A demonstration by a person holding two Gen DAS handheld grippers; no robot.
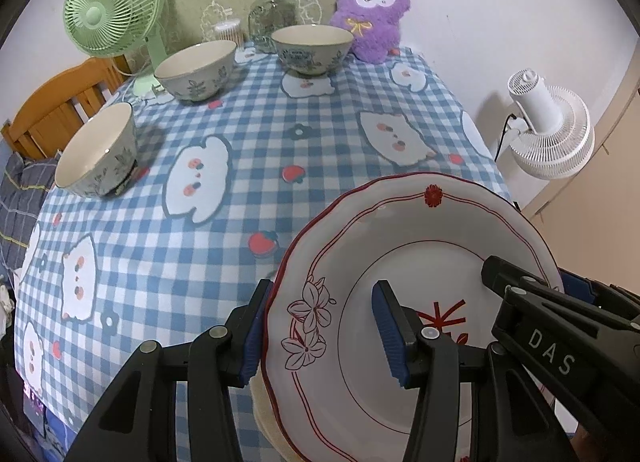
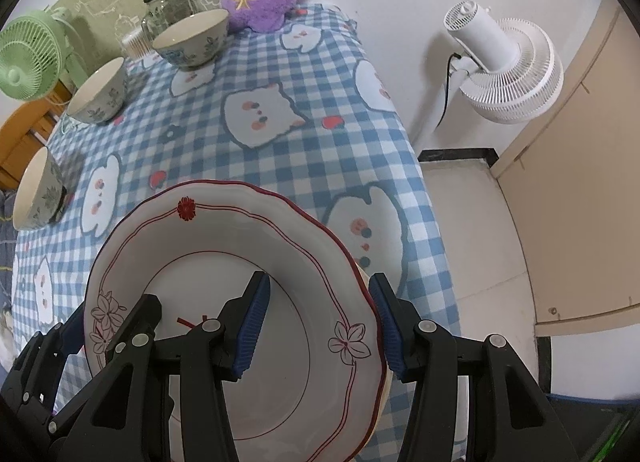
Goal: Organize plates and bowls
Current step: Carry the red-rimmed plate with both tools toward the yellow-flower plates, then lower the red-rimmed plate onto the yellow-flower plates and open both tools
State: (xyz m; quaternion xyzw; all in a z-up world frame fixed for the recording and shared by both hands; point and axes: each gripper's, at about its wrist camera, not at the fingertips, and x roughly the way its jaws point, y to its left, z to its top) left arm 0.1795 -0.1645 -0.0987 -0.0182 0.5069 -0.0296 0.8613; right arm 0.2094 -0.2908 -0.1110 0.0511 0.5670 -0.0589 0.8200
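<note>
A white plate with a red rim and flower prints [image 1: 420,262] [image 2: 224,246] lies on top of another plate at the near right corner of the checked table. My left gripper [image 1: 320,334] is open with its fingers astride the plate's left rim. My right gripper [image 2: 320,326] is open astride the plate's right rim; it also shows in the left wrist view [image 1: 532,302]. Three floral bowls stand upright on the table: near left [image 1: 98,150] [image 2: 36,190], middle left [image 1: 196,70] [image 2: 100,92], far centre [image 1: 312,48] [image 2: 192,38].
A green fan [image 1: 108,6], a glass jar [image 1: 274,16], a cotton-swab tub [image 1: 229,31] and a purple plush toy [image 1: 372,10] line the table's far edge. A white fan [image 1: 548,126] [image 2: 504,70] stands off the right edge. A wooden chair [image 1: 60,102] is at left.
</note>
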